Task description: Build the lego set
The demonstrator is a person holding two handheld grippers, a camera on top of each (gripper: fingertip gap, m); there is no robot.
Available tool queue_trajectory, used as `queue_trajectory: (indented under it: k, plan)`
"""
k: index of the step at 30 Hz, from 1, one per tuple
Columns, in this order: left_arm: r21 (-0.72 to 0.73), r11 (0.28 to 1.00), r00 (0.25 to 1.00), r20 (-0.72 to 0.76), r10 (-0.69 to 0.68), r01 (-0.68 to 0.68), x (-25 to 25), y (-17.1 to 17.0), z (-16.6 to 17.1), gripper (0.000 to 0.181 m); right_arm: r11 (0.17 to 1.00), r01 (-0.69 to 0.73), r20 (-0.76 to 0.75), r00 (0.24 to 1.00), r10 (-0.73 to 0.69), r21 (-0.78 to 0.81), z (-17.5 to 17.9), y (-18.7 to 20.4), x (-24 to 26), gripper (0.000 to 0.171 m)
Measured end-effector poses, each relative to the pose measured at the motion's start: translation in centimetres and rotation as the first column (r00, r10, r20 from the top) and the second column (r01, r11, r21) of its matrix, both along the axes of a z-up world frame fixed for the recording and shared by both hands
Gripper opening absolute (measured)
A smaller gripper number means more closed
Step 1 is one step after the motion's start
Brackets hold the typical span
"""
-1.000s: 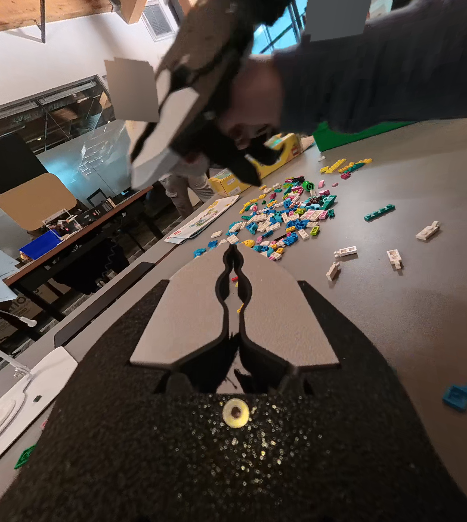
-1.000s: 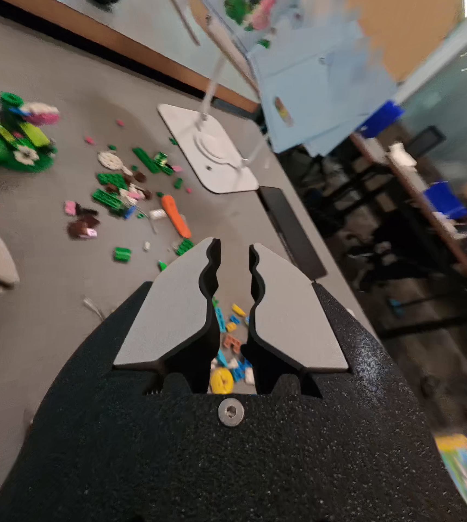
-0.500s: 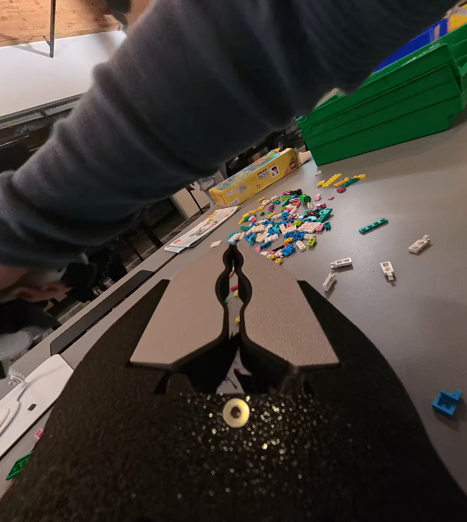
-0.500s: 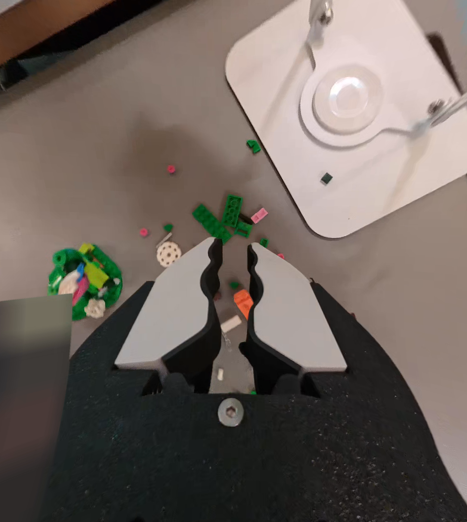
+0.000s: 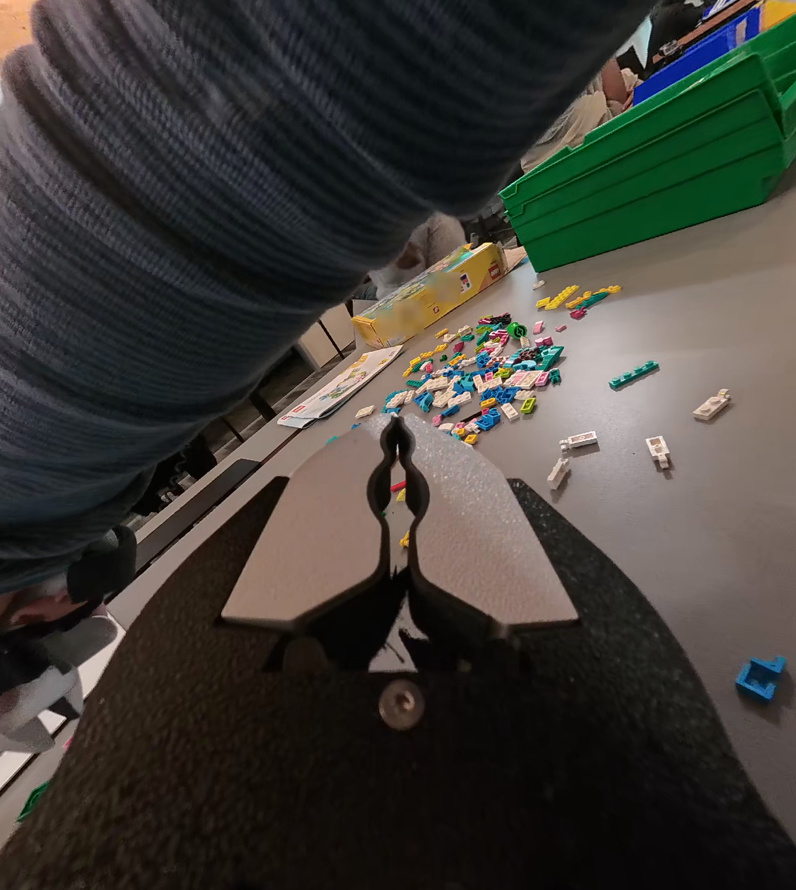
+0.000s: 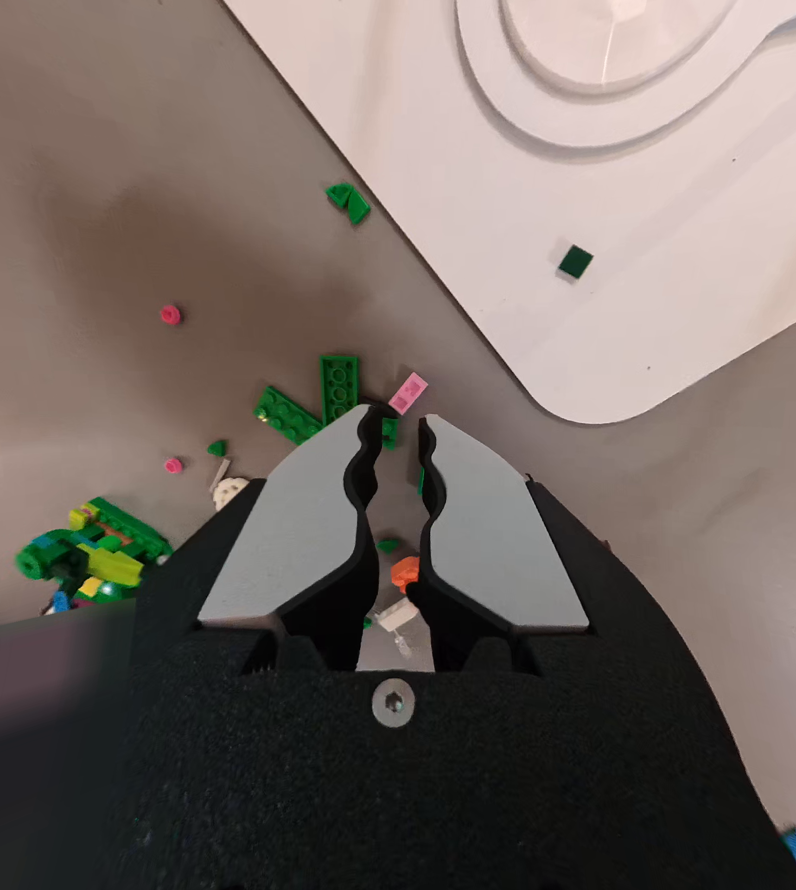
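Observation:
In the right wrist view my right gripper (image 6: 398,421) is open and empty, pointing down close over loose pieces on the grey table. A small green piece (image 6: 389,431) lies between its tips. Two green plates (image 6: 338,387) and a pink plate (image 6: 408,392) lie just ahead. An orange piece (image 6: 405,573) and a white piece (image 6: 396,616) show between the fingers. A partly built green model (image 6: 87,554) sits at the left. My left gripper (image 5: 397,424) is shut and empty above the table, facing a pile of mixed coloured pieces (image 5: 482,375).
A white lamp base (image 6: 627,337) with a dark green tile (image 6: 575,261) on it lies ahead right. A grey sleeve (image 5: 169,216) crosses the left wrist view. A yellow box (image 5: 429,294), a booklet (image 5: 343,385), green bins (image 5: 675,159) and a blue piece (image 5: 759,676) are there. The left gripper's tips are roughly 30 cm from the right gripper's. Between my right fingertips and the partly built green model (image 6: 87,554) there is roughly 20 cm.
My right gripper swung over to the green pieces by the white base and came down close to them, still open. The sleeve now fills more of the left wrist view. The left gripper stayed shut.

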State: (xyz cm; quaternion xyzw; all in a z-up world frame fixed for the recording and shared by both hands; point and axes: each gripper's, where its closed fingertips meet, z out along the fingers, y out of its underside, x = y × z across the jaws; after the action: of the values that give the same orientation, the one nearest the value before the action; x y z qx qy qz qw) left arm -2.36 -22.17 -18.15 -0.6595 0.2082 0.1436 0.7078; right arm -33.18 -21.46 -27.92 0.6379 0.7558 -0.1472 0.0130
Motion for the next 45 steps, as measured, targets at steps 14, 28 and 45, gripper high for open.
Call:
queue_trajectory:
  k: [14,28,45]
  plan:
    - [-0.005,1.000,1.000,0.005,-0.002,0.002,-0.1,0.0,-0.1,0.000,0.970,-0.084,-0.015,0.996,0.090,0.229,-1.3,1.1,-0.2,0.007]
    - [-0.013,1.000,1.000,-0.017,0.007,-0.008,-0.1,0.2,-0.3,0.000,0.986,-0.168,-0.245,0.955,0.168,0.023,1.8,0.4,8.4,0.007]
    - [0.013,0.997,0.997,0.031,0.073,-0.074,-1.6,0.0,0.2,0.000,0.826,-0.391,-0.842,0.510,-0.173,-0.406,15.3,1.1,25.6,0.007]
